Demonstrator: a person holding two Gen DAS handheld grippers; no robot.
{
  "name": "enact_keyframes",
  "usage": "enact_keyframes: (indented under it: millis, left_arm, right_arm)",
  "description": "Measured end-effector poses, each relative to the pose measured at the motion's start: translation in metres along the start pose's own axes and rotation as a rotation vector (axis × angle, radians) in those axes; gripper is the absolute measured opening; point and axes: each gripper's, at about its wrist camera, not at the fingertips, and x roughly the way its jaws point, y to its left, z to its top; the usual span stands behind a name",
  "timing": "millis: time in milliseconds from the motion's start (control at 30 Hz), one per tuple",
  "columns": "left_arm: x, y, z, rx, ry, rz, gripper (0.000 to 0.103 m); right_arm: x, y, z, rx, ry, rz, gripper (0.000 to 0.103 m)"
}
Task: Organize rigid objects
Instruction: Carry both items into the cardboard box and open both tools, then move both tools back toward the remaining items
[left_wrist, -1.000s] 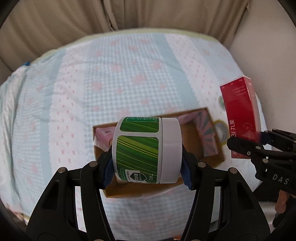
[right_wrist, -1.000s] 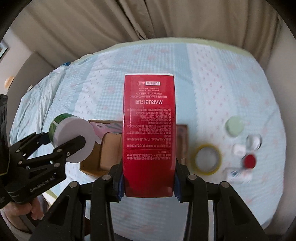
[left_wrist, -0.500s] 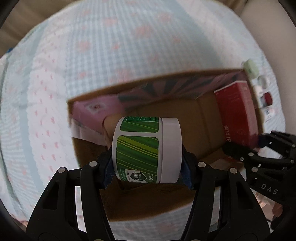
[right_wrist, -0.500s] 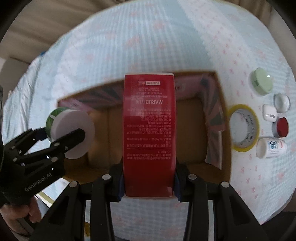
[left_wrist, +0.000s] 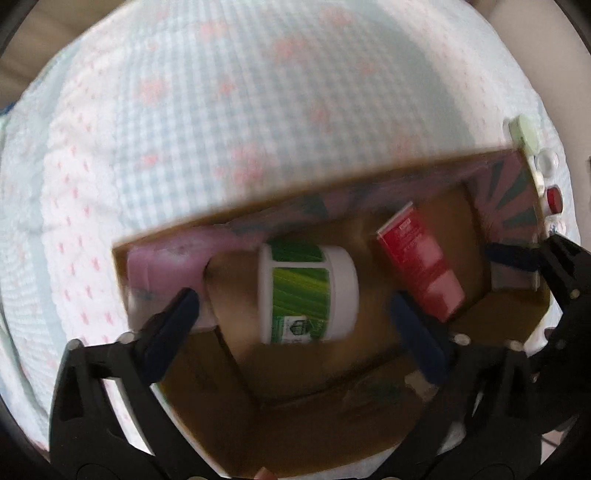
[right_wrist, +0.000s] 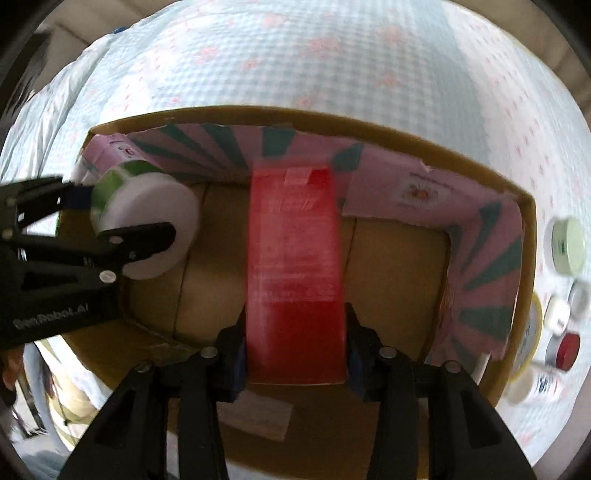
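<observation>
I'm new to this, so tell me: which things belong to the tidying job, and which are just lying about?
Job: green-label jar, red carton, pink carton, cardboard box.
Lying about: tape roll, pale green tin, red-capped pot.

both wrist cams look steeply down, close in, into the cardboard box (left_wrist: 509, 314) on the bed. left cam sits at box's left, right cam mid-box; shared: box interior, green jar (left_wrist: 306, 295), red carton (right_wrist: 295, 273).
</observation>
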Motion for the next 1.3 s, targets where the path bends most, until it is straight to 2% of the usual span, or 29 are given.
enact_keyframes:
  millis: [33, 133, 233, 433, 567, 767, 1000, 1167, 1300]
  left_arm:
    - [-0.001, -0.001, 0.001, 0.0, -0.004, 0.001, 0.103]
    - [-0.002, -0.002, 0.002, -0.005, 0.011, 0.004, 0.103]
    - [-0.003, 0.0, -0.001, -0.027, 0.018, -0.008, 0.103]
    - [-0.021, 0.0, -0.008, -0.045, -0.007, -0.002, 0.103]
    - [-0.043, 0.002, -0.011, -0.052, -0.038, 0.009, 0.103]
    - [-0.103, 0.007, -0.031, -0.077, -0.116, 0.031, 0.103]
    - [-0.169, 0.006, -0.066, -0.113, -0.212, 0.035, 0.103]
    - [-0.213, -0.012, -0.089, -0.136, -0.297, 0.025, 0.103]
    - [-0.242, -0.042, -0.1, -0.136, -0.374, 0.051, 0.103]
  right_arm:
    - [0.001, -0.001, -0.001, -0.003, 0.006, 0.002, 0.103]
    - [0.005, -0.002, -0.003, -0.009, 0.041, 0.048, 0.103]
    - [0.003, -0.004, -0.008, -0.007, 0.023, 0.062, 0.103]
    - [-0.012, -0.008, -0.015, -0.021, -0.013, 0.041, 0.103]
    - [-0.029, 0.003, -0.015, -0.035, -0.045, 0.023, 0.103]
    - [-0.08, 0.022, -0.029, -0.058, -0.108, -0.011, 0.103]
    - [-0.156, 0.016, -0.06, 0.026, -0.192, -0.018, 0.103]
    - [-0.211, 0.008, -0.082, 0.098, -0.245, -0.055, 0.103]
    - [-0.241, -0.016, -0.106, 0.186, -0.288, -0.073, 0.103]
